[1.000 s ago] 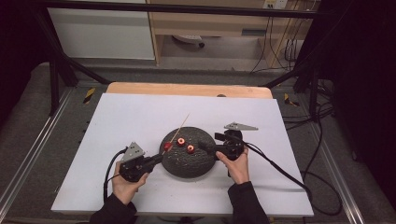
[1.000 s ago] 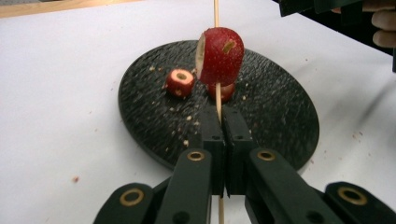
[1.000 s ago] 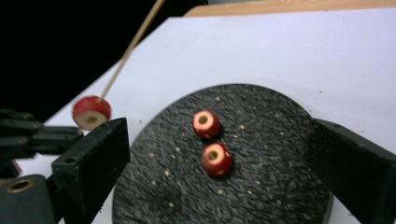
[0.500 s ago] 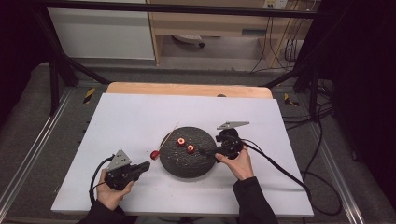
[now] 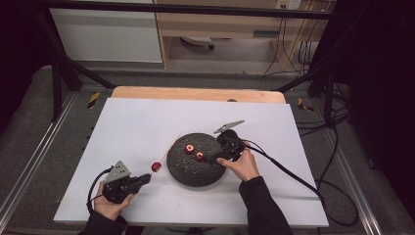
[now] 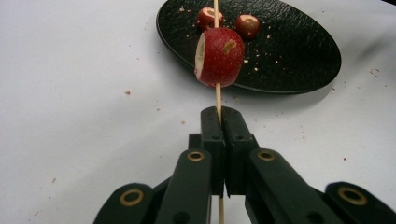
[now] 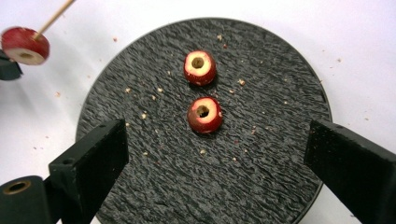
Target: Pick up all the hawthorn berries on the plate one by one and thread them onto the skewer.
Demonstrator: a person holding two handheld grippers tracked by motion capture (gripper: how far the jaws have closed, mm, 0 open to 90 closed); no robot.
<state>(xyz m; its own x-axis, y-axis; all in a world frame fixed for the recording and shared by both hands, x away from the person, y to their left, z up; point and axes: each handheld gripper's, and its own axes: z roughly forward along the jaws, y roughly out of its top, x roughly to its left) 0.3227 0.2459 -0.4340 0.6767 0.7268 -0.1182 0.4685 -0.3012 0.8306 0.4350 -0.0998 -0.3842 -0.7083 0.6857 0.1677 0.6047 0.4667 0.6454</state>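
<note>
Near my edge of the white desk (image 5: 122,127), my left claw (image 6: 219,116) is clamped tight on a thin wooden skewer (image 6: 217,98), jaws pressed together with the stick running up between them. Just beyond the jaw tips a red fruit piece (image 6: 219,56) sits threaded on that skewer, its pale cut face turned to one side, held clear of the desk. From above, this left claw (image 5: 145,179) lies low on the left, with the skewered piece (image 5: 156,167) just outside the rim of the black plate (image 5: 195,171).

Farther on, my right claw (image 7: 215,154) hangs over the plate (image 7: 140,140) with its jaws spread wide and nothing between them. Two more cored red pieces rest on the plate's rough surface, one nearer (image 7: 204,115) and one behind it (image 7: 200,67), close together but apart, with crumbs scattered around them. At the far side the desk's wooden edge (image 5: 195,94) shows beyond the white sheet.
</note>
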